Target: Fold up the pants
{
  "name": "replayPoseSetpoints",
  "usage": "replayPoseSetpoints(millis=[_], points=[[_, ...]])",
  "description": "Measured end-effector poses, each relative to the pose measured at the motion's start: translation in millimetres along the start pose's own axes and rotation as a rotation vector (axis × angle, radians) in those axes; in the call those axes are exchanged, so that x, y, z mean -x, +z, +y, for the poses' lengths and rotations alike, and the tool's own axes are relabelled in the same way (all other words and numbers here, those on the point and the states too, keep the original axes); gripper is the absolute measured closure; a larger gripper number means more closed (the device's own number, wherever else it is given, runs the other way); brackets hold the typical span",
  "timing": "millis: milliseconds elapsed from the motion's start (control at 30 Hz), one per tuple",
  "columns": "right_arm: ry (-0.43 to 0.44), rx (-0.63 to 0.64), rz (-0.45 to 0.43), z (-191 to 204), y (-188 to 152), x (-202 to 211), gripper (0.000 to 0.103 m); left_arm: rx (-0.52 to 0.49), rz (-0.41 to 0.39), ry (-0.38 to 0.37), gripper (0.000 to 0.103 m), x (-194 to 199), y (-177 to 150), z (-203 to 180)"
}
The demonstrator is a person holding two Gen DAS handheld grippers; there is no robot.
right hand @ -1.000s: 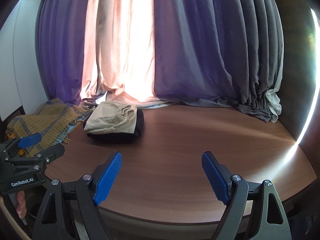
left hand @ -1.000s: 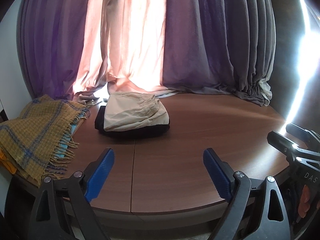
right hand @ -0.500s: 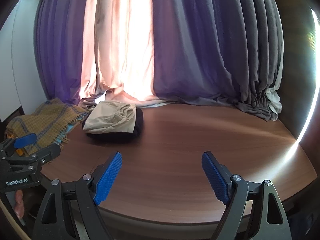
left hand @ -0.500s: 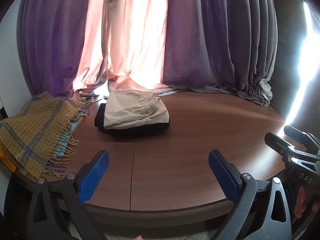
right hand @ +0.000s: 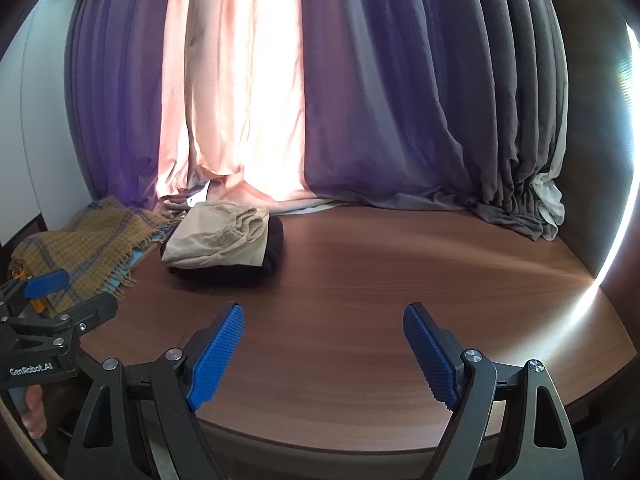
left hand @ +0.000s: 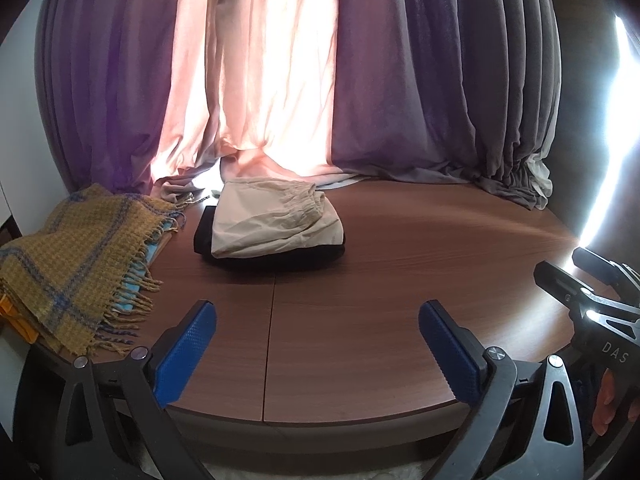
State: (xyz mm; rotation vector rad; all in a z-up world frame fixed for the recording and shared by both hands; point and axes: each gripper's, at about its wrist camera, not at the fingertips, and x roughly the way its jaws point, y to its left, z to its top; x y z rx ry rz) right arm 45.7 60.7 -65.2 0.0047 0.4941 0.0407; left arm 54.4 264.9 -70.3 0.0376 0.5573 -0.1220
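Two folded garments sit stacked at the back left of a brown wood-grain tabletop (left hand: 400,280), in front of floor-length curtains (left hand: 420,80) in purple and grey that part around a sunlit pink panel (left hand: 256,80) and bunch where their hems meet the surface. At the left edge a mustard plaid blanket (left hand: 76,264) with blue stripes and a fringe lies folded over something pale blue, just beside the stack but apart from it. The cream pants (left hand: 272,216), folded flat with their gathered elastic waistband toward the curtains, rest on top of a folded black garment (left hand: 280,258) whose edges show along the front and left. Both tools hover over the near rim of the tabletop, well short of the stack. The left hand-held gripper (left hand: 316,344) has its blue ribbed pads spread wide, with only bare wood between them. The right hand-held gripper (right hand: 324,348) is likewise spread apart and empty, touching nothing. Each tool appears at the margin of the other's camera, the left one as a black frame with a blue pad, the right one backlit by glare, and a few of the person's fingertips (left hand: 606,400) show below the right one's frame
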Motion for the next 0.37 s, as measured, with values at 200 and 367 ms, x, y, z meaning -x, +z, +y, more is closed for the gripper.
replayPoseSetpoints(millis=[200,367], points=[[-0.002,-0.003,0.002,-4.4,3.0,-4.0,0.02,-0.002,0.0,0.006,0.0,-2.6,1.1,-1.6],[-0.002,-0.009,0.004,-5.7,3.4,-4.8,0.02,0.008,0.006,0.006,0.0,-5.0,2.3,-4.4]])
